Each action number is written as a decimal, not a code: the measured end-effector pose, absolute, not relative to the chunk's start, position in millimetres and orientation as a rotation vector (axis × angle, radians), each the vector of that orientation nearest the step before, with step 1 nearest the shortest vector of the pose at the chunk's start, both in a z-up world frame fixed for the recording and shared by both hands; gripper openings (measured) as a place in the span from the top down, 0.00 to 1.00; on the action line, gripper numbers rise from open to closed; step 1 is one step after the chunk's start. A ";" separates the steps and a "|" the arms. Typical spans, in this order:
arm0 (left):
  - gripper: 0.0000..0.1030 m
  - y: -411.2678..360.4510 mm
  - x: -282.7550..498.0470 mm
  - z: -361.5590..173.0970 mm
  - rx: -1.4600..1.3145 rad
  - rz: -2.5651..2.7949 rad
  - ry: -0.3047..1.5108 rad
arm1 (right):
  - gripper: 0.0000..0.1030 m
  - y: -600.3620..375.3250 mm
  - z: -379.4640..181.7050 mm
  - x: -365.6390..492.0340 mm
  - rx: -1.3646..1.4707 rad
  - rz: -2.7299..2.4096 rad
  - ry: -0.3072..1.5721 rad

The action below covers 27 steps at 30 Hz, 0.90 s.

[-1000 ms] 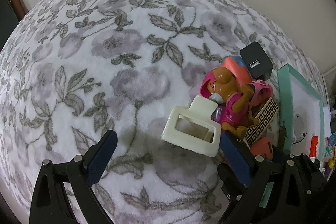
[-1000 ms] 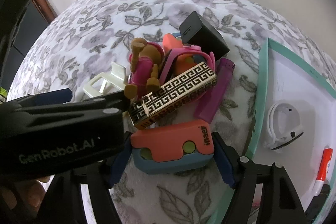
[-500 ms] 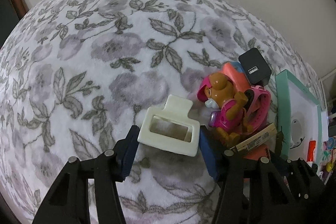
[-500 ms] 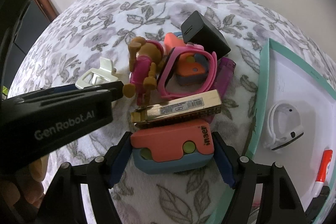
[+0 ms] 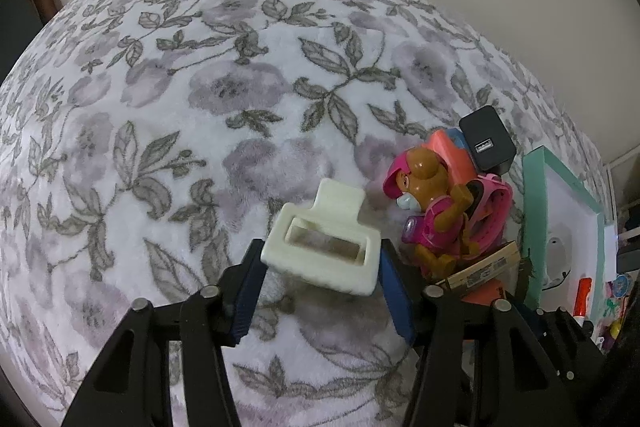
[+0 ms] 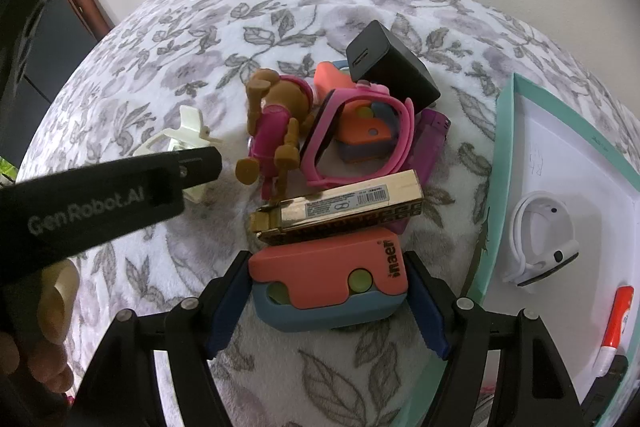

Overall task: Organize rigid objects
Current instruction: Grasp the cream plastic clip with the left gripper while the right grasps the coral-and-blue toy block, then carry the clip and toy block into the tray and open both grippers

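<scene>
Left tongs [image 5: 322, 281]: blue pads pressed against both short ends of a cream plastic clip [image 5: 322, 247], pinching it. The clip appears raised slightly off the floral blanket [image 5: 180, 115], casting a shadow beneath; whether it still touches the fabric cannot be told. In the right wrist view the same clip [image 6: 188, 135] shows partly behind the left tool's black body.

Right tongs [image 6: 328, 301]: pads closed on the two ends of a coral-and-blue case [image 6: 328, 287], which lies on the blanket at the near edge of the pile.

Pile, just beyond the case: a gold box [image 6: 340, 211] with a barcode label, lying on its side and touching the case; a pink watch band [image 6: 360, 143] standing on edge; a brown-and-pink puppy figure [image 6: 276, 131] on its back, feet toward the camera, just beside the clip; a second coral case [image 6: 360, 135] seen through the band; a purple object [image 6: 432, 143] under the band's right side; a black charger block [image 6: 390, 67] resting at the far end.

To the right: a teal-rimmed white tray [image 6: 504, 147] holding a white band [image 6: 536, 239] and a red-and-white marker [image 6: 616, 327].
</scene>
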<state>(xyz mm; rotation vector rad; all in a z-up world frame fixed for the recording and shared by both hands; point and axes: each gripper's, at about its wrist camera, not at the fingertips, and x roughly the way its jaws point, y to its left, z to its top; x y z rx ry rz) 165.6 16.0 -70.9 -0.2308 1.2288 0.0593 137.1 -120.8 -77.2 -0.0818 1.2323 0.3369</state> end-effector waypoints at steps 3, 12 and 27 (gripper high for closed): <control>0.47 17.7 164.7 -67.2 -0.235 0.056 1.228 | 0.27 -120.9 -76.3 136.5 -0.080 0.342 1.236; 0.48 15.4 164.1 -73.7 -0.218 0.056 1.255 | 0.27 -122.2 -76.2 135.6 -0.086 0.355 1.240; 0.48 19.9 160.7 -36.1 -0.224 0.045 1.196 | 0.27 -141.3 -51.1 137.5 -0.014 0.349 1.240</control>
